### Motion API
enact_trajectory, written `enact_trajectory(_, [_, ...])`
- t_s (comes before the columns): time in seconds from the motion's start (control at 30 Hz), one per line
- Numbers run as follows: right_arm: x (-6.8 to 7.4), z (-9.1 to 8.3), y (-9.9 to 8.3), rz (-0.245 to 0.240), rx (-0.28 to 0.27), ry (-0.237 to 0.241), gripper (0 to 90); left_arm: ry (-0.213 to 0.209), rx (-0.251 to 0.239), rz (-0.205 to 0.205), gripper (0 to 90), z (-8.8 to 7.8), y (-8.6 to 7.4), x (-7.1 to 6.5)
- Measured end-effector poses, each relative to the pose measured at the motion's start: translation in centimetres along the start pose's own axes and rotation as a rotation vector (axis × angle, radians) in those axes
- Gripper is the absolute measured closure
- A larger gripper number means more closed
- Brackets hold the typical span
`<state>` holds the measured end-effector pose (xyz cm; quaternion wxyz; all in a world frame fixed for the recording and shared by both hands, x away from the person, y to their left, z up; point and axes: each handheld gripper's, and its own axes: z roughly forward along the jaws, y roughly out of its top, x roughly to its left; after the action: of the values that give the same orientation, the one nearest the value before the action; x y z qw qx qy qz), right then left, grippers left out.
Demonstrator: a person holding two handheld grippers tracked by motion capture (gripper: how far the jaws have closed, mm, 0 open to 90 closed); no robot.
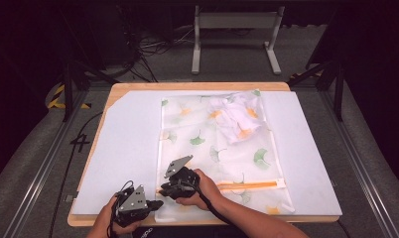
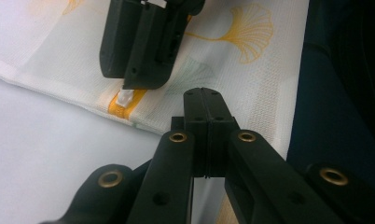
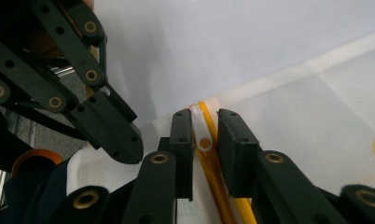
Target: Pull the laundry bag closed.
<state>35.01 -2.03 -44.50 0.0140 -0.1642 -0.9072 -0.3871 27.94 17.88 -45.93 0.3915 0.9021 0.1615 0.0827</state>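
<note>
Black right claw (image 3: pixel 205 140) open astride white zipper pull (image 3: pixel 203 135); left claw (image 2: pixel 205 100) closed.

From up top I can't see the zipper pull (image 3: pixel 204 140); my right gripper (image 1: pixel 164 189) covers it. The left gripper (image 2: pixel 205 122) hides the mesh bag's (image 2: pixel 251 88) corner under its jaws. The white garment (image 1: pixel 237 116) inside blurs through the mesh.

Black hand-held gripper (image 1: pixel 160 191) jaws, brass rivets, grey three-cornered plates.
</note>
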Motion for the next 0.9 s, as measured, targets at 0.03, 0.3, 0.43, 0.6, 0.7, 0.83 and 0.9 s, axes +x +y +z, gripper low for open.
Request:
enact_trajectory(0.03, [-0.02,0.08,0.09,-0.004,0.000,0.000,79.3,-0.002,0.000,0.000,90.0,0.00,-0.01,0.02])
enact_trajectory(0.3, [0.03,0.15,0.43,-0.014,-0.010,0.003,84.6,-0.007,-0.003,0.001,90.0,0.02,-0.03,0.07])
enact_trajectory(0.43, [-0.03,0.03,0.50,-0.016,-0.007,0.012,85.3,-0.009,-0.010,-0.012,90.0,0.05,-0.09,0.10])
enact_trajectory(0.6, [-0.20,-0.21,0.46,-0.025,-0.012,0.035,90.0,-0.005,-0.008,-0.014,90.0,0.06,-0.05,0.05])
enact_trajectory(0.7, [-0.11,-0.08,0.44,-0.030,-0.004,0.033,90.0,-0.005,-0.007,-0.014,90.0,0.05,-0.05,0.07])
enact_trajectory(0.83, [-0.17,-0.09,0.44,-0.026,-0.010,0.044,90.0,-0.007,-0.008,-0.020,90.0,0.06,-0.04,0.08])
enact_trajectory(0.9, [-0.15,-0.21,0.45,-0.024,-0.018,0.052,90.0,-0.005,-0.007,-0.015,90.0,0.07,0.00,0.06])
